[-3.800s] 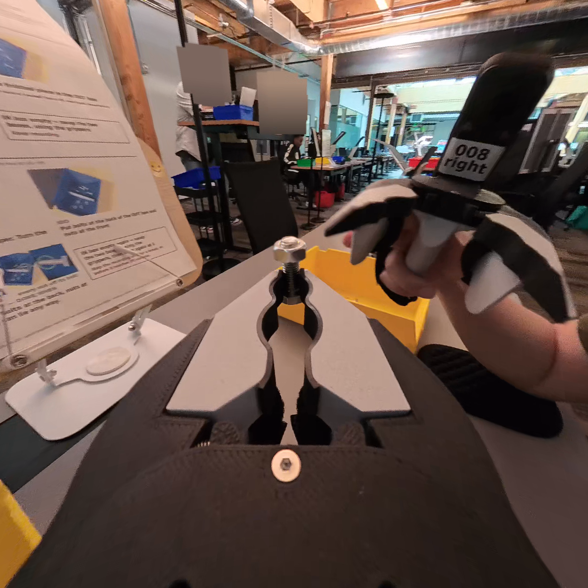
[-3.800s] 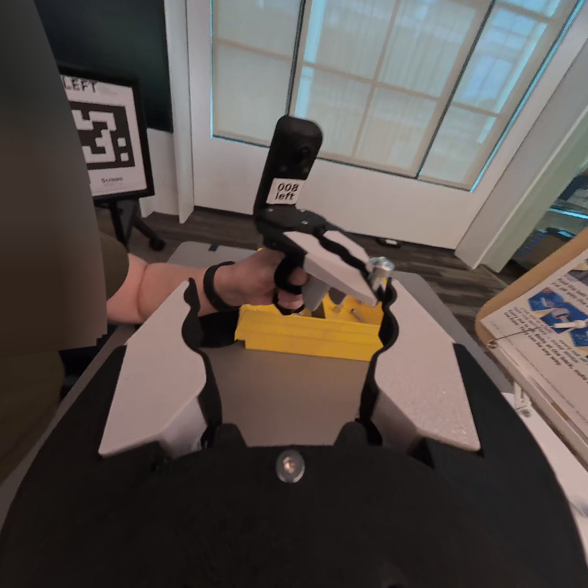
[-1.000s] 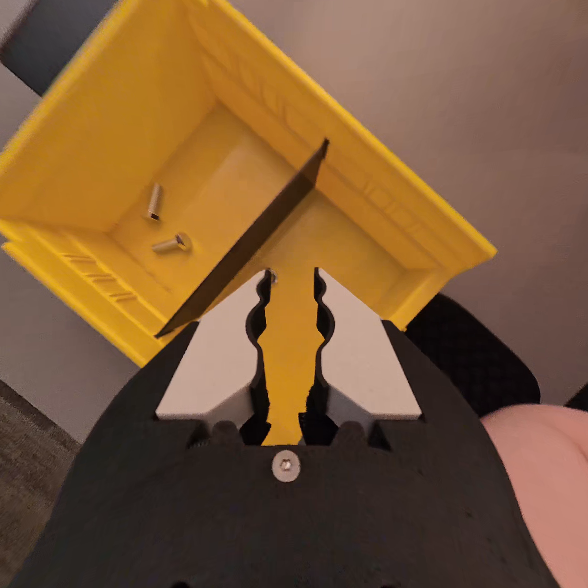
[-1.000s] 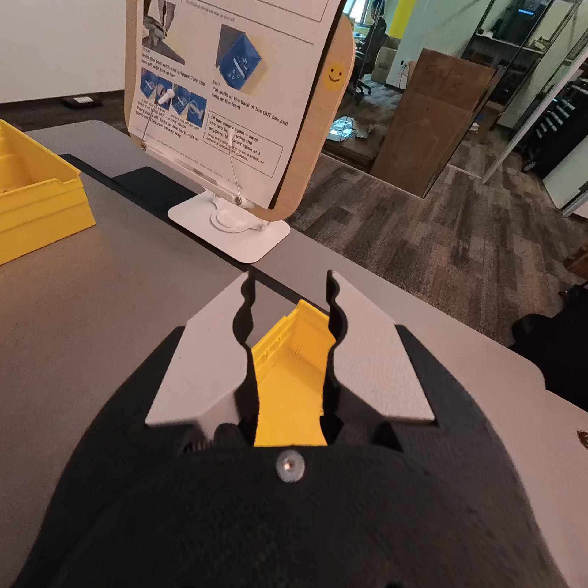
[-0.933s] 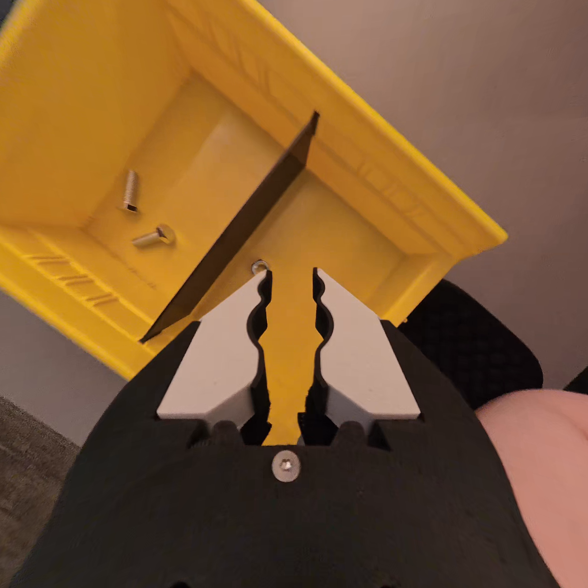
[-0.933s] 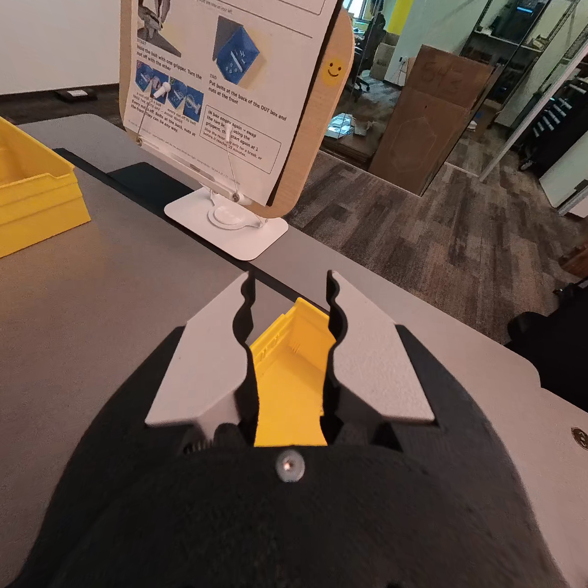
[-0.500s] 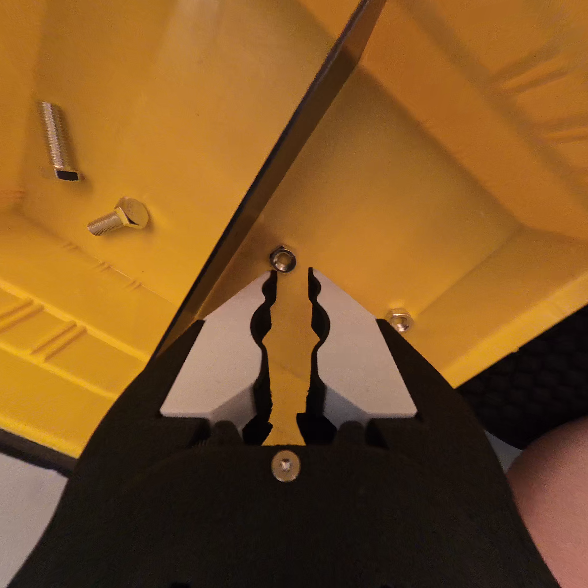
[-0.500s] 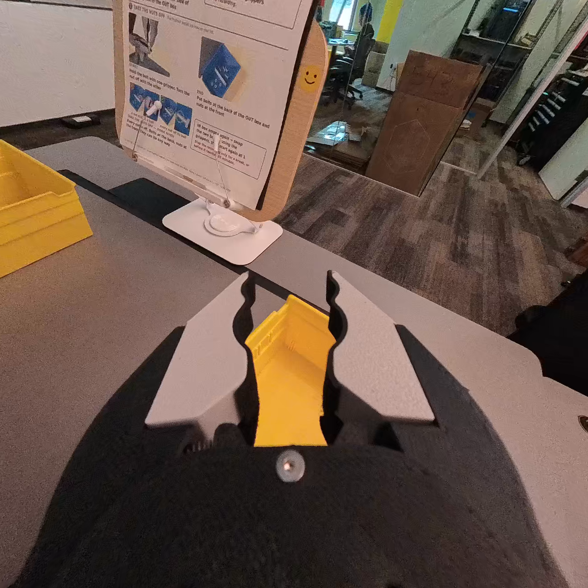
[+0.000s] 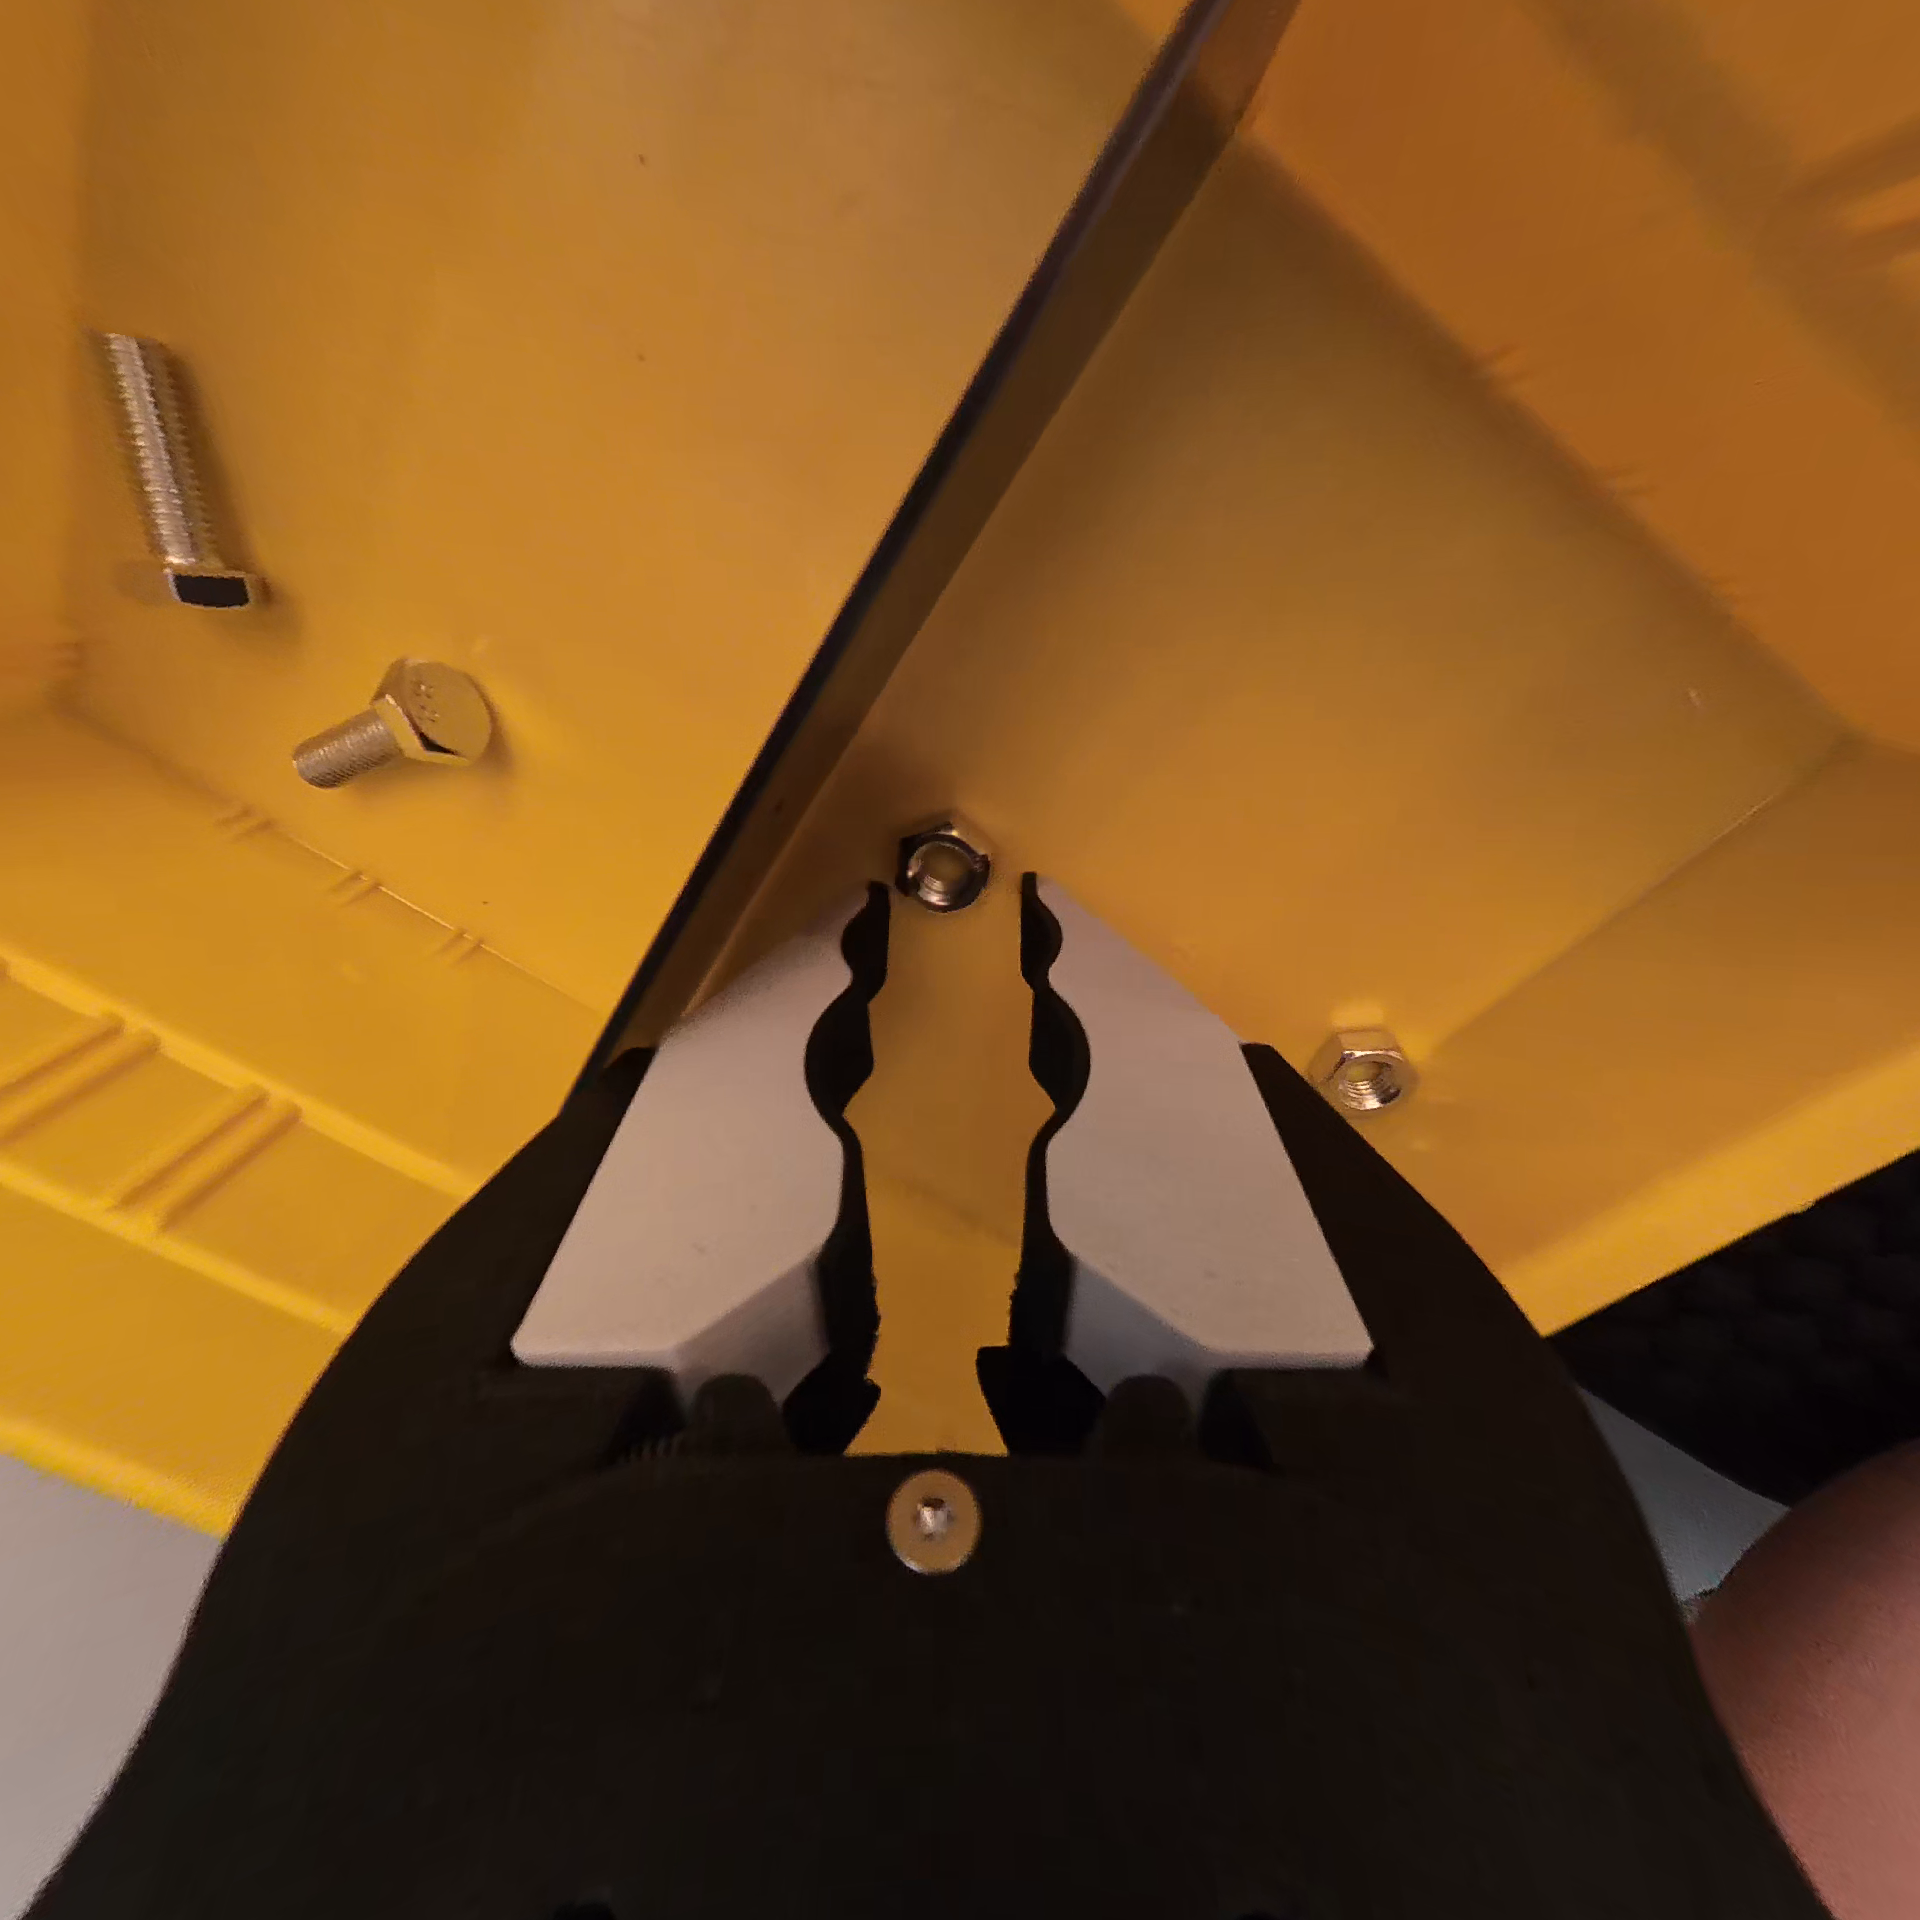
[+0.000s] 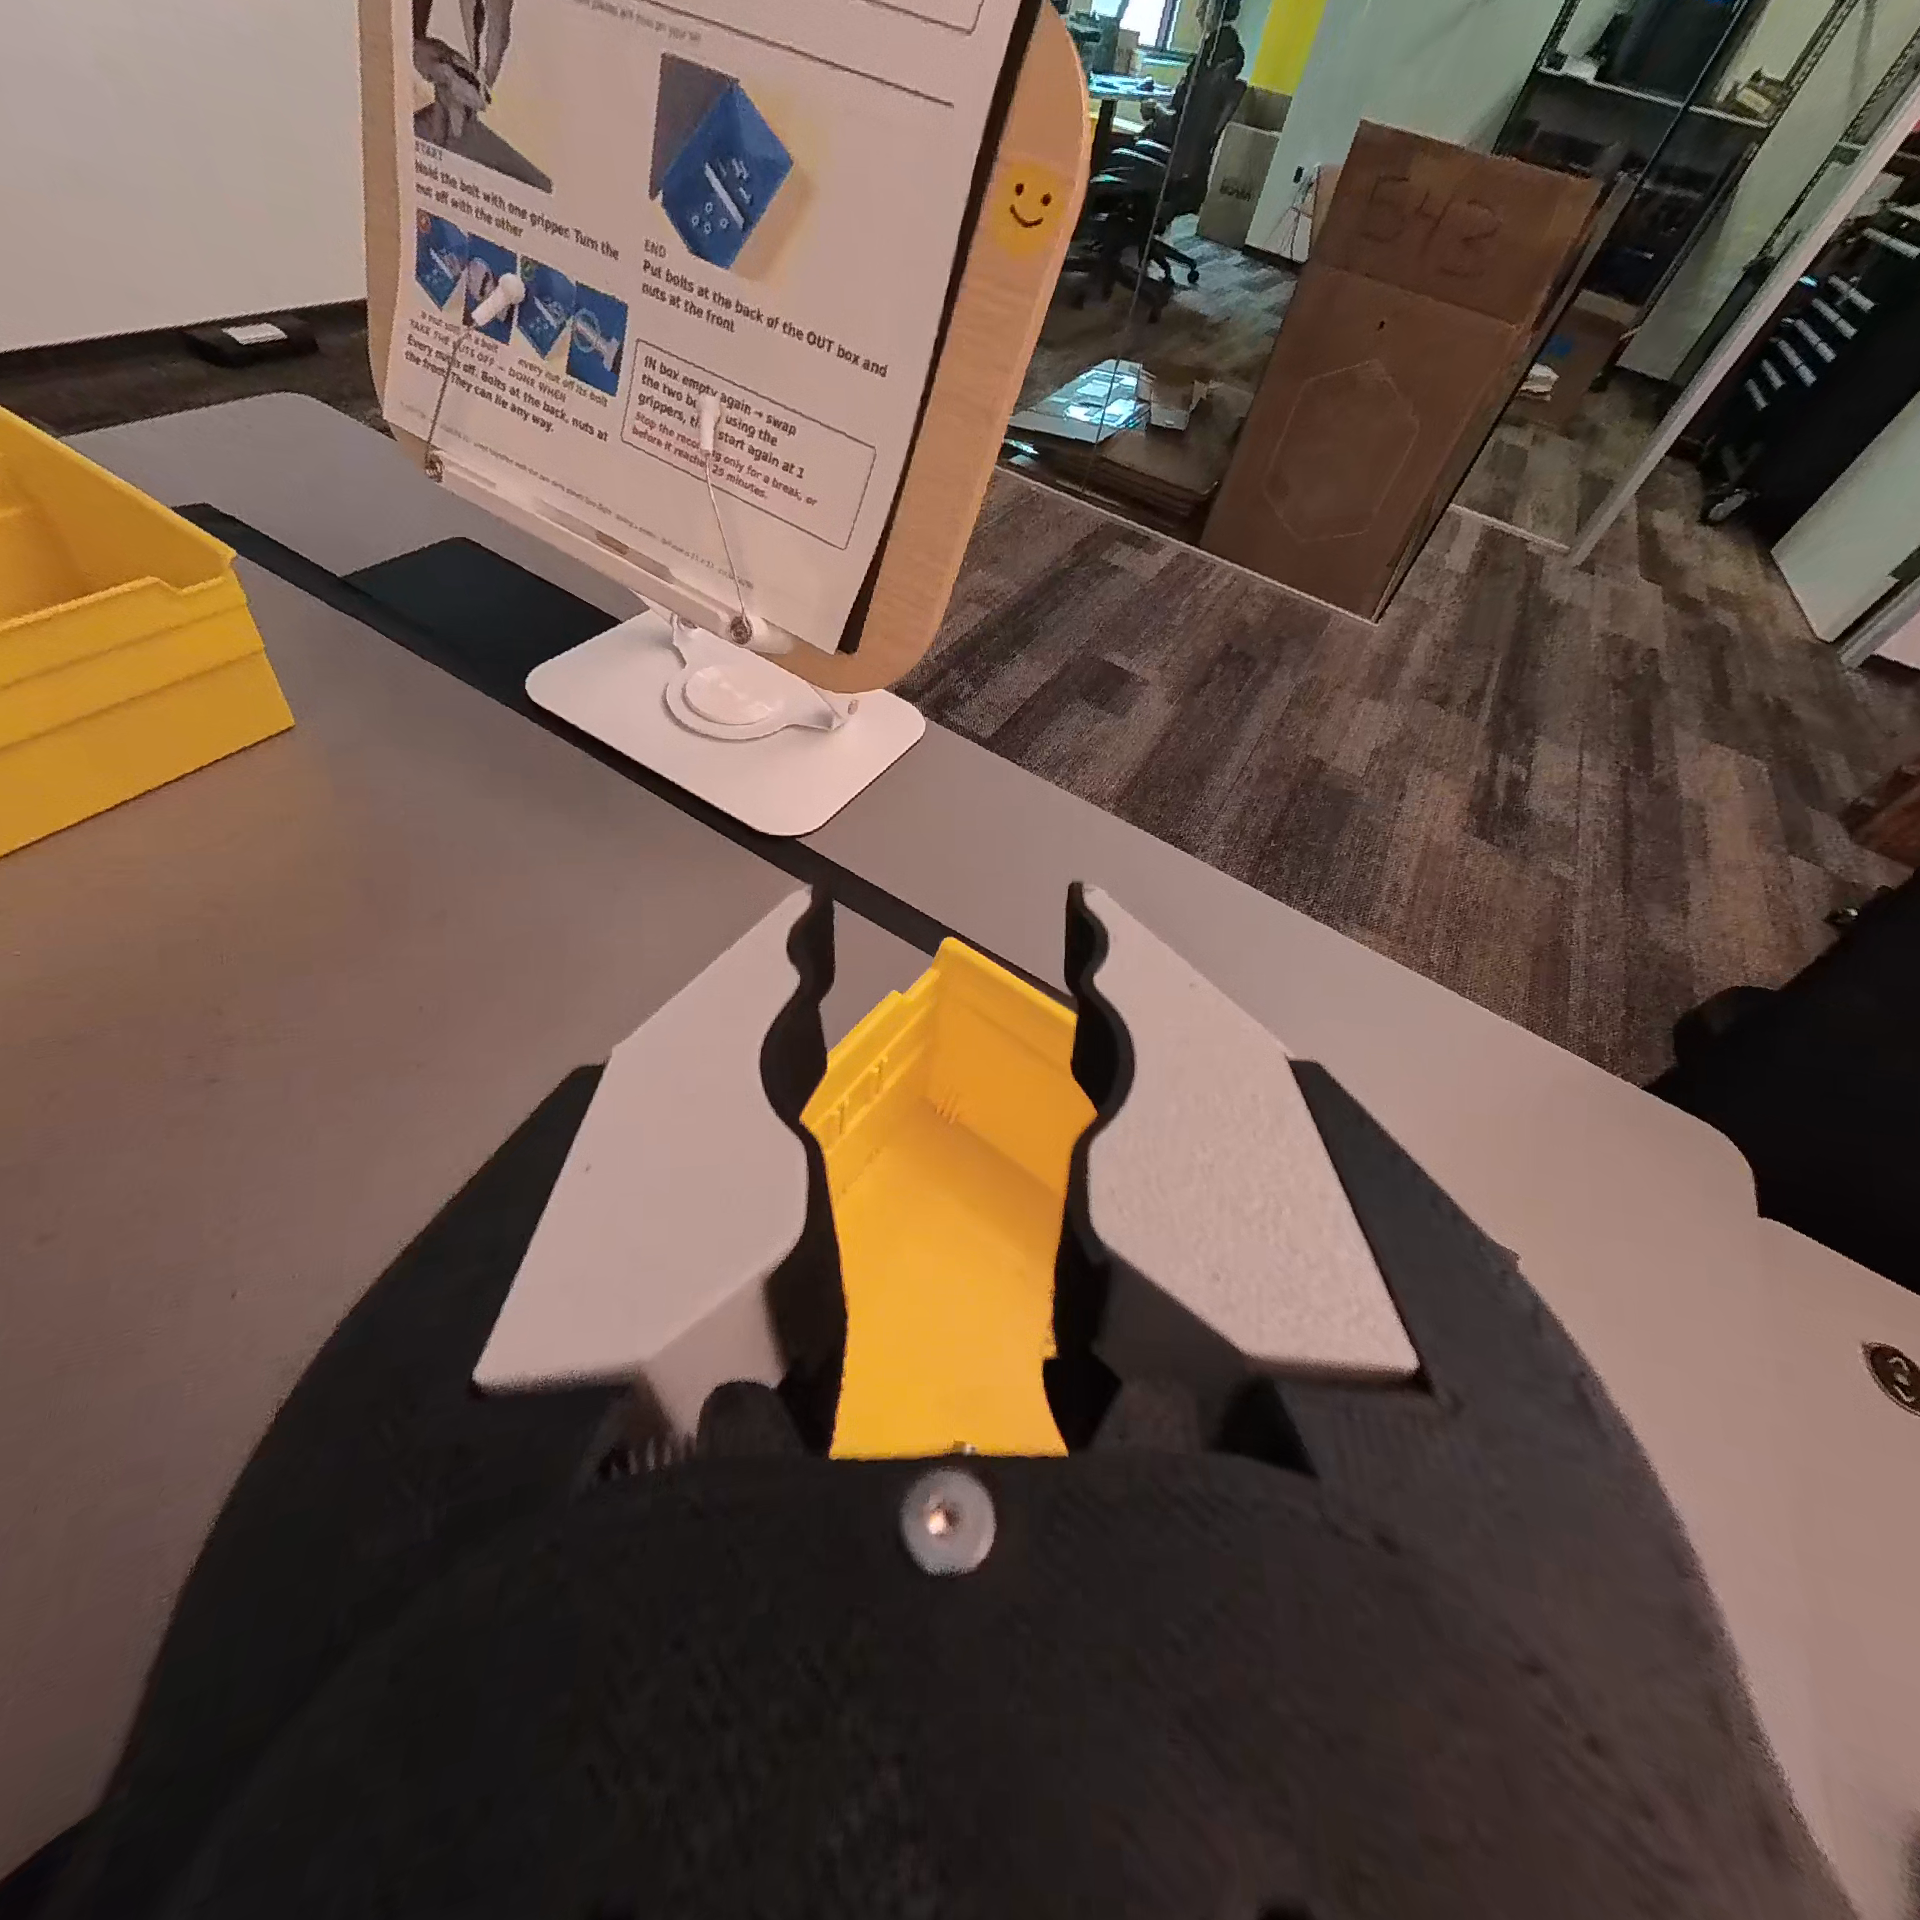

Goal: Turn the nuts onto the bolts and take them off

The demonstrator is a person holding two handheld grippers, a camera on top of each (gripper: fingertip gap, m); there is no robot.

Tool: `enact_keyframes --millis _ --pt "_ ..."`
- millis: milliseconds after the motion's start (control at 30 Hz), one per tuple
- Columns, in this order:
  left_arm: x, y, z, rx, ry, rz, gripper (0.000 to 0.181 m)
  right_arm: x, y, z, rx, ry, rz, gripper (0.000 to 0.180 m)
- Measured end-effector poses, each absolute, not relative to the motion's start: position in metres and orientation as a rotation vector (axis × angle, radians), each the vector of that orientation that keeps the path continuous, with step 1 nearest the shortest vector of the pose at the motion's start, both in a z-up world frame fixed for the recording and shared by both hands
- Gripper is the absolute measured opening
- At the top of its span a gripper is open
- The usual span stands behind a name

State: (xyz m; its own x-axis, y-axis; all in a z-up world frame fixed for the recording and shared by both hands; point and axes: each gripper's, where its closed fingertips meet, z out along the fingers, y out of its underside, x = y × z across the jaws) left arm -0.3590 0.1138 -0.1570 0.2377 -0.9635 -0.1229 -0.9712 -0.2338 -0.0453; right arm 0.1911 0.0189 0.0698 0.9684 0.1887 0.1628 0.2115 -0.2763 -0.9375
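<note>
Your bin: two bolts left, two nuts right, all separated. Left gripper and right gripper: parted, empty. Remaining work: not visible.

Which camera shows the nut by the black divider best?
The left wrist view. The nut lies on the yellow bin's floor next to the divider, just ahead of the open left claw. The right wrist view shows none of it, only another bin past the right claw.
</note>
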Motion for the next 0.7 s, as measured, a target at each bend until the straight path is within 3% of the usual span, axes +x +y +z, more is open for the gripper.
enact_keyframes --millis 33,400,567,700 --pt "-0.358 0.113 -0.158 -2.382 1.877 0.098 0.022 0.191 0.019 0.069 -1.865 -0.294 -0.027 0.044" --pt "-0.355 0.099 -0.146 -2.354 1.975 0.140 0.016 0.190 0.020 0.063 -1.891 -0.312 -0.033 0.044" --pt "-0.334 0.094 -0.090 -2.227 1.856 0.227 0.016 0.192 0.020 0.062 -1.900 -0.312 -0.047 0.044" --pt "-0.249 0.045 -0.042 -1.913 1.931 -0.101 0.016 0.190 0.021 0.063 -1.897 -0.321 -0.055 0.044"
